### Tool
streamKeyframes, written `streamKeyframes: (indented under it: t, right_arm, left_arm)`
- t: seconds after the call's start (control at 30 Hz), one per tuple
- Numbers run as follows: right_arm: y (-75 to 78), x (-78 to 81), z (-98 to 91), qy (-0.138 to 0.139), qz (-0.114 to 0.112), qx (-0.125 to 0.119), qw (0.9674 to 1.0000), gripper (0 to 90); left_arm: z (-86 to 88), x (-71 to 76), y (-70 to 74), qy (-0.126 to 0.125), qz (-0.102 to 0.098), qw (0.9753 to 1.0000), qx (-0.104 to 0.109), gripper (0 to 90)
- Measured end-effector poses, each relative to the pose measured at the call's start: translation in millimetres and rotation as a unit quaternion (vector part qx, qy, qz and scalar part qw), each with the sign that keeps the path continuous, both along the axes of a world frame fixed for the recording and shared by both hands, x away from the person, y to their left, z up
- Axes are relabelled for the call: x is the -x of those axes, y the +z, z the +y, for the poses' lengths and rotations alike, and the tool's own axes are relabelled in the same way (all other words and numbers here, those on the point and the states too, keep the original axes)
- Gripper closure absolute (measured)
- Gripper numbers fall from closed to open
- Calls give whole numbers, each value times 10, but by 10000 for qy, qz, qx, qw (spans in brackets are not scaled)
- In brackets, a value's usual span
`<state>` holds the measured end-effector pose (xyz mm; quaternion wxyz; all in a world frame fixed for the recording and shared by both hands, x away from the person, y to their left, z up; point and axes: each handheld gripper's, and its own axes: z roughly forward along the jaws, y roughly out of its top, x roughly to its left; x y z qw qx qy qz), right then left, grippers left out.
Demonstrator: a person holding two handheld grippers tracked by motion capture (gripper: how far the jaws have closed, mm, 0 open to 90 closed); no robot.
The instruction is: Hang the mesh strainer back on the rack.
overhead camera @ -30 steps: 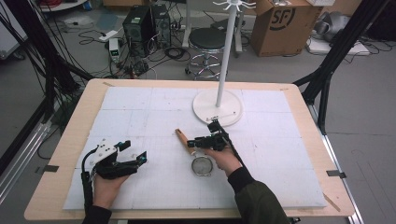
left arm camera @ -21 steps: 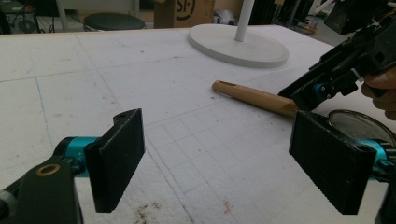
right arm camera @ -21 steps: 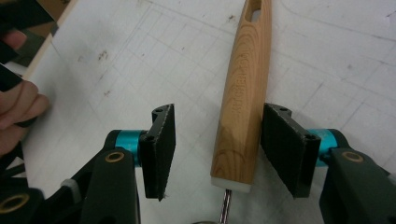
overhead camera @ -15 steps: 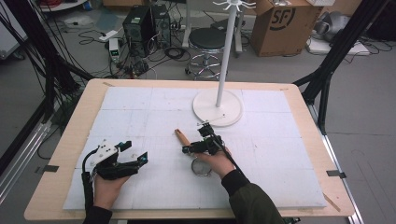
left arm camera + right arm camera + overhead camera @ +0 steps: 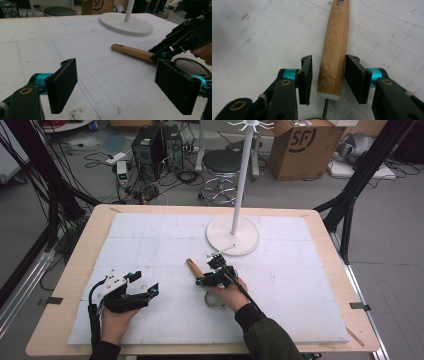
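Note:
A small metal strainer (image 5: 214, 300) with a long wooden handle (image 5: 194, 267) lies flat on the white foam mat. My right gripper (image 5: 206, 274) reaches over it from the near side and straddles the handle (image 5: 334, 47) close to its ring end. Its jaws have just been closing with the handle between them. A narrow gap still shows on one side, and the other pad is almost at the wood. My left gripper (image 5: 147, 282) rests at the front left, wide open with nothing between its pads (image 5: 62, 85). From there I see the handle (image 5: 132, 52) and the strainer's rim (image 5: 191, 66).
A white stand with a round base (image 5: 233, 235) and a tall pole rises at the back of the mat, behind the strainer. The wooden table edge (image 5: 75, 265) frames the mat. Boxes, a stool and cables lie on the floor beyond.
My right gripper has shifted a little to the left, onto the wooden handle, and its jaws have narrowed around it. My left gripper has stayed where it was.

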<state>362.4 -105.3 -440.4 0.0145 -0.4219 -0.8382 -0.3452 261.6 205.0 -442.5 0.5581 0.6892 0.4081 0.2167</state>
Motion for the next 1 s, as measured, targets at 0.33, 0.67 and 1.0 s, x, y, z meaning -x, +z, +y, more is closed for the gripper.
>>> streamKeyframes:
  t: [0.33, 0.67, 1.0]
  right_arm:
    - [14, 108, 123, -66, -433, 559, 9975, 622]
    - [13, 130, 160, -6, -647, 806, 9946, 668]
    - [31, 72, 104, 291, -551, 715, 9955, 693]
  left_arm:
    - [-11, 0, -1, -16, 6, 10000, -3, 189]
    - [-12, 2, -2, -24, 15, 10000, 9, 189]
    - [17, -1, -5, 15, 11, 10000, 33, 189]
